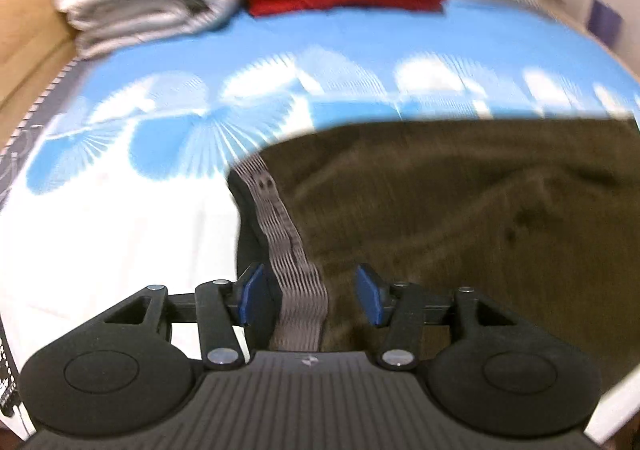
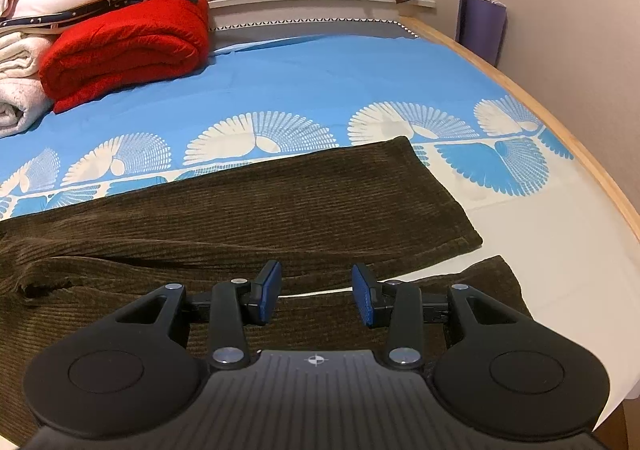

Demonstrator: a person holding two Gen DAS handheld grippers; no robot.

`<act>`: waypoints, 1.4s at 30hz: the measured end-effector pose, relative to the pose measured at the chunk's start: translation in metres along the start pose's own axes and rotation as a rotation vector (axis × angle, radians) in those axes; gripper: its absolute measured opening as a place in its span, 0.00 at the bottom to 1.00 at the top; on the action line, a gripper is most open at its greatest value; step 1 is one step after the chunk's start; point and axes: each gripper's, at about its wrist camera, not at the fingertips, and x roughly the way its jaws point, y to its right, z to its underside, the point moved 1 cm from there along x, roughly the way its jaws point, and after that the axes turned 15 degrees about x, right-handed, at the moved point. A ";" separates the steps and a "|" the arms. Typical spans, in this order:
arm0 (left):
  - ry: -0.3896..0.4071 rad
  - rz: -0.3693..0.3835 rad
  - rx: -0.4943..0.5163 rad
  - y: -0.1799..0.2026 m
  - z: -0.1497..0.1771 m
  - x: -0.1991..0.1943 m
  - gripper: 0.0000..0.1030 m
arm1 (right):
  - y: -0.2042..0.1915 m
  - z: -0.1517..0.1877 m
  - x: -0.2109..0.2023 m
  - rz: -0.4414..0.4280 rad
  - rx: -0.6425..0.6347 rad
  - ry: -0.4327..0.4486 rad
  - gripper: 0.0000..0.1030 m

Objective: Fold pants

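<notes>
While the brown corduroy pants (image 2: pixel 248 209) lay spread across the blue-and-white bedsheet (image 2: pixel 320 89), my left gripper (image 1: pixel 310 296) hung over their waist end with its blue pads (image 1: pixel 251 292) spread apart; the grey patterned waistband (image 1: pixel 296 274) ran up between them, but neither pad pressed on it. That view was blurred. My right gripper (image 2: pixel 316 296) hovered over the leg end, jaws parted and pinching nothing, above the strip of sheet showing between the two legs. One leg stretched away flat toward the bed's wooden edge (image 2: pixel 560 121), its hem just short of the white border; the nearer leg passed under my tool. A red quilt (image 2: pixel 128 49) and folded white blankets (image 2: pixel 16 89) sat stacked at the far corner, well apart from the pants.
</notes>
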 end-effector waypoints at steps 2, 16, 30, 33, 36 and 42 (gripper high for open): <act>0.023 -0.026 -0.035 -0.004 -0.007 -0.004 0.55 | 0.000 0.000 0.000 -0.002 0.000 -0.001 0.40; 0.032 -0.020 -0.045 0.018 -0.032 0.008 0.55 | -0.007 -0.003 0.015 0.049 -0.001 -0.034 0.40; 0.032 -0.018 -0.110 0.025 -0.057 0.014 0.06 | -0.024 -0.008 0.029 0.018 0.039 -0.076 0.40; -0.081 -0.064 -0.152 0.013 -0.068 0.033 0.06 | -0.028 -0.010 0.030 -0.015 0.050 -0.074 0.40; -0.140 -0.068 -0.216 -0.002 -0.083 0.054 0.07 | -0.039 -0.010 0.028 -0.039 0.009 -0.042 0.39; -0.106 -0.067 -0.125 0.009 -0.090 0.094 0.08 | -0.049 -0.011 0.024 -0.060 -0.033 0.023 0.39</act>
